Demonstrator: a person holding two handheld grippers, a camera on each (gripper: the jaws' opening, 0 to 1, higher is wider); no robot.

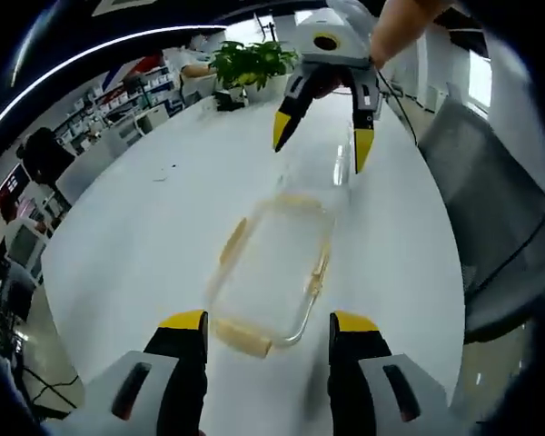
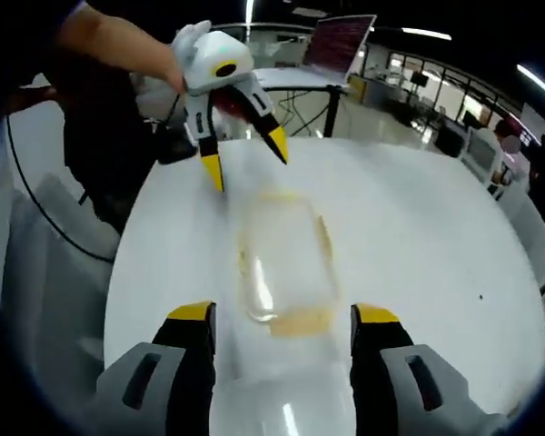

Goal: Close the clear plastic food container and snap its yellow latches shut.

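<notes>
Currently, the clear container with yellow latches is lying on the white tabletop between both tools; left tool and right tool are gaping, released. Pressing latches down apparently comes next.

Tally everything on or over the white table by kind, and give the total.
Clear plastic food container: 1
Hand-held grippers: 2, the left hand-held gripper and the right hand-held gripper, both with jaws spread and holding nothing
Potted plant at the far end of the table: 1
Total: 4
</notes>
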